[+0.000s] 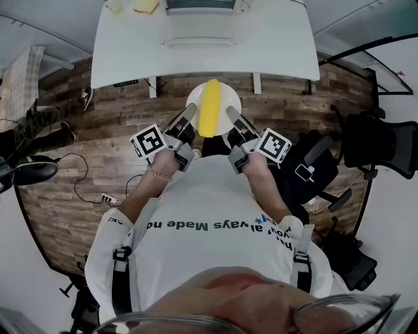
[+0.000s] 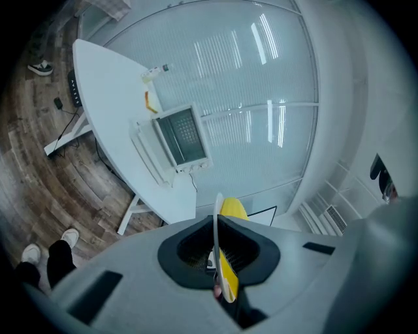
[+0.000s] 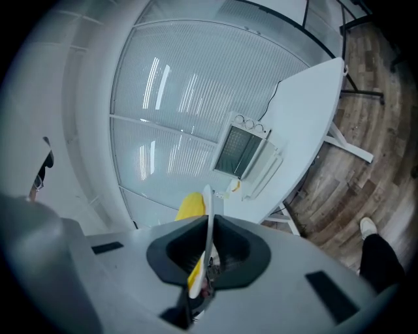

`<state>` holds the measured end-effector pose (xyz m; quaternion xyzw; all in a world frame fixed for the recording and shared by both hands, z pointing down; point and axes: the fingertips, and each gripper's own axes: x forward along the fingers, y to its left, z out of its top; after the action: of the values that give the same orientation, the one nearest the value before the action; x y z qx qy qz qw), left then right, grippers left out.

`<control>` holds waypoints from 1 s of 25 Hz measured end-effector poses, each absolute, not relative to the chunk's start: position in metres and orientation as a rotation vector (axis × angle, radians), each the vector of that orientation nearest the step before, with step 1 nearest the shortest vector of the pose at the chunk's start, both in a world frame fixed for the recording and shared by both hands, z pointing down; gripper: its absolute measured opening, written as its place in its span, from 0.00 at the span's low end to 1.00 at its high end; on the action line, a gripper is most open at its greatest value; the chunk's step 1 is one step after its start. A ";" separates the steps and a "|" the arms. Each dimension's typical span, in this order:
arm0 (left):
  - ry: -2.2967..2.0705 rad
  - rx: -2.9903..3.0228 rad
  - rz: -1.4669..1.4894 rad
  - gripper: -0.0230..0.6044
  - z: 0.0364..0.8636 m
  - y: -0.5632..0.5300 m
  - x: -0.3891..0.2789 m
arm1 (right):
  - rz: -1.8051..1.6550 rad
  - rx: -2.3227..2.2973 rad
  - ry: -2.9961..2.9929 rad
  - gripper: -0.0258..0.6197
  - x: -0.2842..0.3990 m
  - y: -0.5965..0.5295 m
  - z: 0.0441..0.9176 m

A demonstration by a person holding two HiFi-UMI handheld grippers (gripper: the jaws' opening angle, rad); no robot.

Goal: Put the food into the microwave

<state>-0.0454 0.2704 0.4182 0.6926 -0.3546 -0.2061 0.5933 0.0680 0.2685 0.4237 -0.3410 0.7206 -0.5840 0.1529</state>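
A white plate [image 1: 230, 103] carrying a long yellow piece of food [image 1: 209, 107] is held over the wooden floor, just short of the white table [image 1: 130, 45]. My left gripper [image 1: 189, 112] is shut on the plate's left rim, and my right gripper [image 1: 230, 113] is shut on its right rim. The left gripper view shows the plate [image 2: 216, 225] edge-on between the jaws, the food [image 2: 234, 209] behind it. In the right gripper view the plate [image 3: 208, 209] and food [image 3: 191, 205] appear the same way. The microwave [image 1: 199, 5] stands on the table ahead, door folded down.
A yellow object [image 1: 145, 6] lies on the table left of the microwave. Black office chairs [image 1: 382, 143] stand at the right. A power strip with cables [image 1: 108, 199] lies on the floor at the left, near another person's legs [image 1: 46, 121].
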 end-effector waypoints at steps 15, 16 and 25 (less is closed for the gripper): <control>-0.863 1.593 -0.491 0.06 0.419 0.171 0.000 | -1.724 -0.944 2.035 0.08 0.112 0.166 0.427; -0.870 1.591 -0.488 0.06 0.421 0.165 0.003 | -1.728 -0.943 2.038 0.08 0.115 0.160 0.428; -0.859 1.549 -0.583 0.06 0.417 0.125 0.020 | -1.747 -0.918 2.092 0.08 0.127 0.117 0.434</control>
<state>0.0199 0.1245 0.4171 0.6669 -0.3701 -0.2512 0.5960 0.1273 0.1167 0.4340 -0.3163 0.7211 -0.6021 0.1323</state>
